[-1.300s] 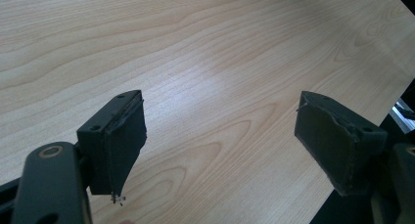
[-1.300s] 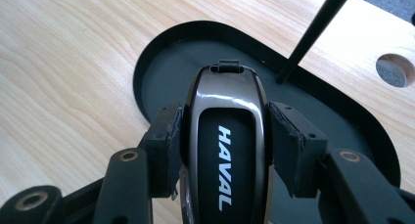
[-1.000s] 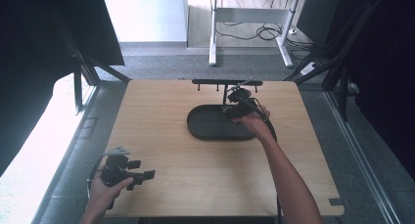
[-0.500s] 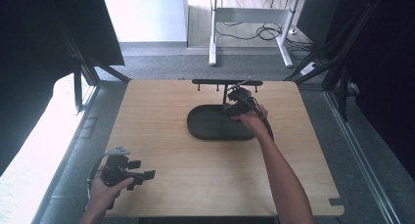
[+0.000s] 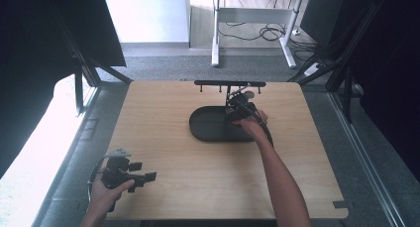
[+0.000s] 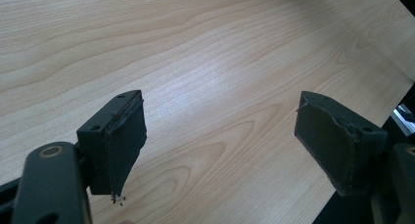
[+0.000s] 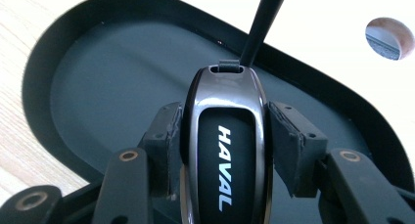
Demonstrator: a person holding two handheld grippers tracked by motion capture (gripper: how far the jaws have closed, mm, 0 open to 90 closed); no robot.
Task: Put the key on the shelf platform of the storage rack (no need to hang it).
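Little has been shifted since before: a HAVAL key fob [image 7: 226, 150] stays clamped between the right gripper [image 7: 222, 136] fingers above the black tray [image 7: 98, 87]; the left gripper [image 6: 220, 141] fingers are spread wide, empty, over the surface [image 6: 205, 53].

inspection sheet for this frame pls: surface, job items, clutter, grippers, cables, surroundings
Surface: light wood table, bare at the near side.
Job's things: black oval tray mid-table; Haval key fob held above it; black rack at the far edge.
Clutter: nothing seen.
Grippers: left hand-held gripper open over bare wood at the near left corner; right hand-held gripper shut on the key fob.
Cables: one trails from each gripper; loose cables on the floor beyond.
Surroundings: grey carpet, white desk legs, dark frame struts.
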